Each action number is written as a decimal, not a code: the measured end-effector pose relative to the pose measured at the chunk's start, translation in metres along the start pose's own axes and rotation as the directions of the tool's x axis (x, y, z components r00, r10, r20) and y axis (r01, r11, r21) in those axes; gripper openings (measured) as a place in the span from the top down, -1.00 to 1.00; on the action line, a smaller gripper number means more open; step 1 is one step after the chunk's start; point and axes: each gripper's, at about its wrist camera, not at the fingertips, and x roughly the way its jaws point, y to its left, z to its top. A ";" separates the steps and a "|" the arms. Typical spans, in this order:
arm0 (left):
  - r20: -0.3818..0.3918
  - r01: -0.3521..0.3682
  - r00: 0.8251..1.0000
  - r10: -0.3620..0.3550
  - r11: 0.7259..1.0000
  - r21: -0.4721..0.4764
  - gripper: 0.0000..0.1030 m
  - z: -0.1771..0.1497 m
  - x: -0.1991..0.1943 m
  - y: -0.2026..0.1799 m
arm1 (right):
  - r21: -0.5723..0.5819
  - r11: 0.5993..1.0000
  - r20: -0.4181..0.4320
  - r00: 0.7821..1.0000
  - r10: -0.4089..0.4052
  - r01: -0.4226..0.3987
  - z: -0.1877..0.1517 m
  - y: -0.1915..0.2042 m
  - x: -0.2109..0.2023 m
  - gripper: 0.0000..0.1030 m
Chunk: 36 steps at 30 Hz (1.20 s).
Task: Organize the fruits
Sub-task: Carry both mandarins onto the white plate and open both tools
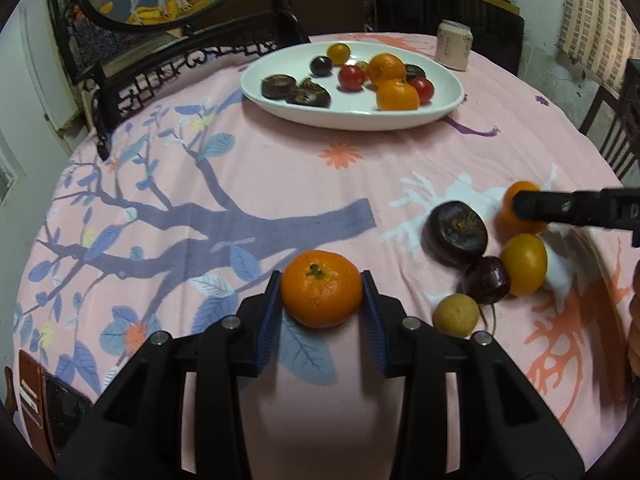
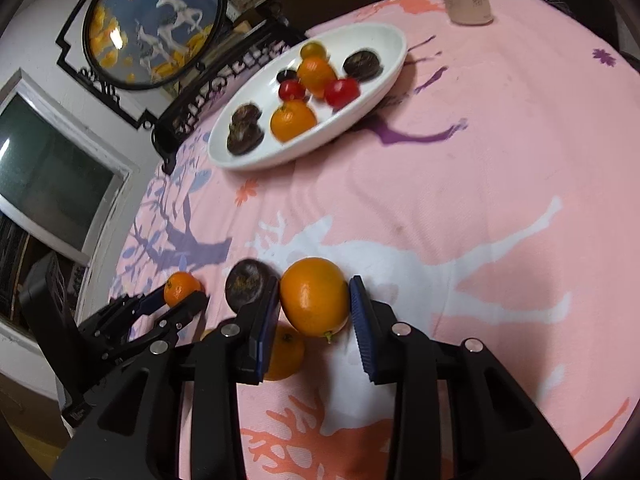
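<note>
Orange mandarin (image 1: 321, 294) sits clamped in the left gripper (image 1: 322, 292); the right gripper (image 2: 314, 300) squeezes another orange (image 2: 314, 295).

A pink cotton tablecloth (image 1: 280, 168) fills both views, printed with a slate-blue branching tree with pale blue leaves at the left, white antlered deer shapes at the right and coral branch figures at the lower right. On the glossy white oval plate (image 1: 360, 114) in the upper centre lie bright orange mandarins, red cherry tomatoes and dark brown-black rounds. Both black plastic grippers carry ribbed blue pads (image 1: 270, 316).
</note>
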 end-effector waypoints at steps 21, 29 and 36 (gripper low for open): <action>0.109 0.061 0.993 -0.044 0.986 -0.156 0.24 0.142 0.027 0.016 | -0.007 0.997 0.225 0.972 -0.071 0.074 0.107 0.026 -0.016 0.31; 0.061 0.078 0.996 -0.070 0.986 -0.148 0.24 0.158 0.074 0.005 | 0.012 0.993 0.186 0.976 -0.114 0.114 0.137 0.007 0.033 0.31; 0.129 0.069 0.990 -0.053 0.990 -0.127 -0.30 0.162 0.060 0.003 | 0.018 0.993 0.219 0.968 -0.120 0.119 0.139 0.001 0.035 -0.05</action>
